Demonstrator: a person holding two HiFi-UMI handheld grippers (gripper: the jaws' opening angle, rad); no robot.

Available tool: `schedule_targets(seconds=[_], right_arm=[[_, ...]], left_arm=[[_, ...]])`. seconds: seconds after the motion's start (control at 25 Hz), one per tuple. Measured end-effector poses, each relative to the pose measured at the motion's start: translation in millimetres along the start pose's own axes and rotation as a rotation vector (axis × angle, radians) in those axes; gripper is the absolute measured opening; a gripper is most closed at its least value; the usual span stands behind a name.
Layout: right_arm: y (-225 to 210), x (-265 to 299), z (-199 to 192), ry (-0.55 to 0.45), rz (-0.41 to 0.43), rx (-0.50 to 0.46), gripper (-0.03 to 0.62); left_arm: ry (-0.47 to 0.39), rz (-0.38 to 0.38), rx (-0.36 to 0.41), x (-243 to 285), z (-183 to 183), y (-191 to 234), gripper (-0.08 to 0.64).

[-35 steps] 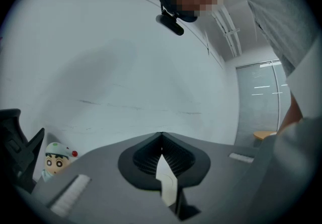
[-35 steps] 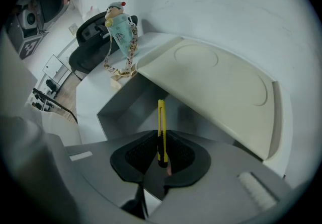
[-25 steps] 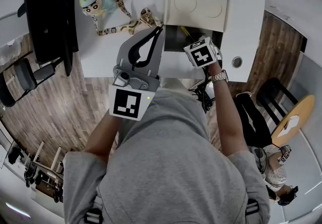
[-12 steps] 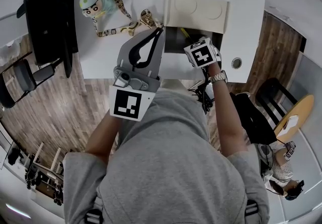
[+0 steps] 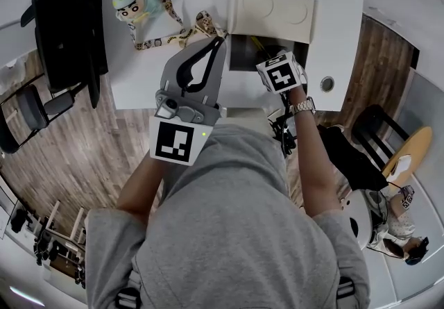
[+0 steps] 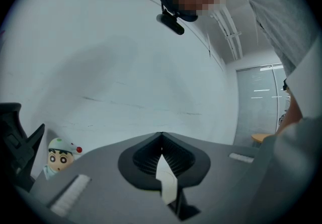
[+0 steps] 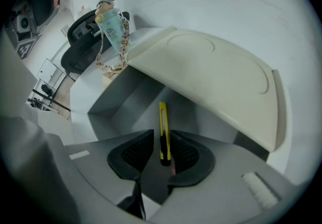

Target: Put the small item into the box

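A grey box (image 5: 239, 57) with its cream lid (image 5: 272, 12) tipped open stands at the far side of the white table (image 5: 139, 78). My right gripper (image 5: 268, 52) hangs over the box's open mouth, shut on a yellow utility knife (image 7: 162, 127) that points into the grey box interior (image 7: 136, 99) below the lid (image 7: 211, 69). The knife (image 5: 257, 42) shows as a thin yellow line in the head view. My left gripper (image 5: 220, 41) is raised to the left of the box, shut with nothing in it; its own view shows the closed tips (image 6: 161, 136) against a wall.
A cartoon doll (image 5: 132, 2) with a patterned lanyard (image 5: 173, 37) lies on the table left of the box, also seen as doll (image 7: 111, 19) and doll (image 6: 59, 155). A black chair (image 5: 66, 30) stands at the table's left edge. A cable hole (image 5: 326, 84) sits near the right edge.
My right gripper has edged slightly to the right over the box with the knife still held. The left gripper has stayed put.
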State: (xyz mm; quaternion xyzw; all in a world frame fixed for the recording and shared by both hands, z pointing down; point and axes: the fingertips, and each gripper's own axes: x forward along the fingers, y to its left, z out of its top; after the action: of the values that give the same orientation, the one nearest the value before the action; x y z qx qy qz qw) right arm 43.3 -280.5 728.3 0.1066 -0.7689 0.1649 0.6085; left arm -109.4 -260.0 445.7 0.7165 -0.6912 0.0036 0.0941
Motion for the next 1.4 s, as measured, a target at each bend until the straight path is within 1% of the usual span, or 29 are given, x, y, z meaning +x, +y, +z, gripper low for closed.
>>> schedule_targets(seconds=[0.2,0.32,0.4,0.44,0.56,0.68,0.8,1.04,1.2,1.4], right_arm=[[-9.0,-10.8,4.5,-0.062,-0.035,0.038,0.113],[-17.1,-20.5,7.5,-0.107,-0.045,0.053,0.078],[-20.8,-27.7,10.2,-0.141,-0.039,0.074,0.030],[-21.5,-30.9,11.3,-0.156,-0.031,0.085,0.018],[-17.4,-40.0,11.3,-0.190,0.003,0.103,0.017],[-11.1,-51.0,11.0,-0.224,0.018,0.092,0.017],[-6.7,-65.6,10.3,-0.262,0.020,0.075,0.017],[1.7,-100.8,2.3,-0.357,0.004,0.076,0.015],[10.3,-125.6,-0.2,-0.445,0.008,0.091,0.015],[22.8,-174.7,3.7,-0.600,0.020,0.115,0.015]], left_arm=[[0.010,0.002,-0.001,-9.0,-2.1,1.0,0.003],[-0.001,0.010,0.006,-12.2,0.6,-2.2,0.003],[-0.008,0.018,0.017,-13.2,2.8,-5.8,0.003],[-0.012,0.025,0.018,-13.8,4.2,-8.2,0.003],[-0.026,0.043,0.015,-17.8,8.5,-17.8,0.003],[-0.036,0.057,0.014,-22.6,11.6,-27.9,0.003],[-0.048,0.068,0.009,-27.8,15.5,-39.7,0.003],[-0.060,0.086,0.005,-42.0,21.6,-66.0,0.003],[-0.051,0.084,-0.001,-50.4,21.4,-80.4,0.003],[-0.075,0.078,0.003,-57.9,31.4,-95.2,0.003]])
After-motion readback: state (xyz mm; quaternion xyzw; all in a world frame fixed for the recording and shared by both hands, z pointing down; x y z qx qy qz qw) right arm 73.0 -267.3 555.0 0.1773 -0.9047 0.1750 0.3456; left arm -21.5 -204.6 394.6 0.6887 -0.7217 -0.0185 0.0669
